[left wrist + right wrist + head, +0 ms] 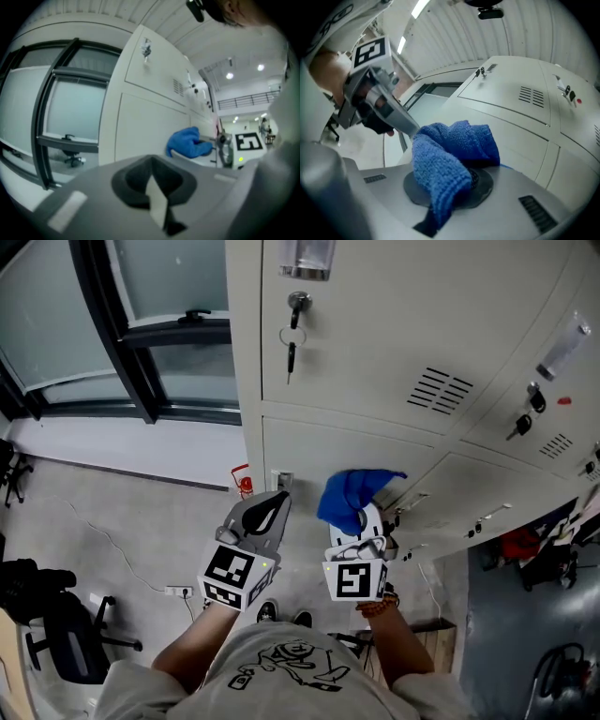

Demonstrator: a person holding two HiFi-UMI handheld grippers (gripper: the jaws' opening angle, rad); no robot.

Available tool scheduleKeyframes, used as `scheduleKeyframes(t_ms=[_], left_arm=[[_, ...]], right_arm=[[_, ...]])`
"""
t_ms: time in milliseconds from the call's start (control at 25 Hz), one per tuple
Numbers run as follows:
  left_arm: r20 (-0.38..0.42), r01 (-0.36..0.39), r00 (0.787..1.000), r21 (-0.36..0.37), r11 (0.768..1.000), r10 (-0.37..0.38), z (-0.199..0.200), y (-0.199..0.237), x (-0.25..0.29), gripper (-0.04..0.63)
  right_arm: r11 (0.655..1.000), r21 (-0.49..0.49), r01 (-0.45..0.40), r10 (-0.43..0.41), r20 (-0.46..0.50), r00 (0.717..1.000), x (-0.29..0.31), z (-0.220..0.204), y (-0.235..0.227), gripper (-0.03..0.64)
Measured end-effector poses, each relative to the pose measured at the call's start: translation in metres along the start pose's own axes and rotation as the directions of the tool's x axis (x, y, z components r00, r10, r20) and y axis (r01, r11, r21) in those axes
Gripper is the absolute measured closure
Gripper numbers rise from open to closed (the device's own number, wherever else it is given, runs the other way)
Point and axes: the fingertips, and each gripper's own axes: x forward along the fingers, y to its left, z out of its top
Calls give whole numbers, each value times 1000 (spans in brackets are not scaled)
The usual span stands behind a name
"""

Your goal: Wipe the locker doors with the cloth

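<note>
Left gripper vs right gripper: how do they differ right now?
The right gripper is shut on the blue cloth; the left gripper is shut on nothing. In the head view the left gripper leans toward the right gripper, which points straighter ahead. Both sit before the lower locker door.

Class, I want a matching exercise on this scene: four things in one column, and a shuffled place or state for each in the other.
Things:
1. blue cloth
2. left gripper
3. key
4. office chair

Places or states:
A. jaws together, nothing between them
B. hanging on the upper locker door
C. clamped in the right gripper
D. standing on the floor, far left

Pairs: 1-C, 2-A, 3-B, 4-D
</note>
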Motion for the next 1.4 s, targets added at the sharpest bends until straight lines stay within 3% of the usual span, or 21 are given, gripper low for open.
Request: scheduleKeyframes(t_ms=[120,240,400,600,1400], left_arm=[[4,8,1000,8,1000,-8,1,-8,-2,591],[-6,23,1000,44,999,-23,2,-22,-3,589],[32,36,999,24,999,-37,5,-35,-4,589],[38,45,998,-9,999,-45,5,-40,-1,589],[40,42,998,-21,999,-41,6,-38,-7,591]], right_arm=[[982,188,-29,17,66,998,-22,24,-1,583],[913,404,-46,23,61,998,-45,30,-1,583],[848,528,-41,17,50,999,-62,21,-4,583],[853,520,-46,19,57,998,-64,22,-2,583],[825,555,-108,58,106,993,-62,35,10,583]])
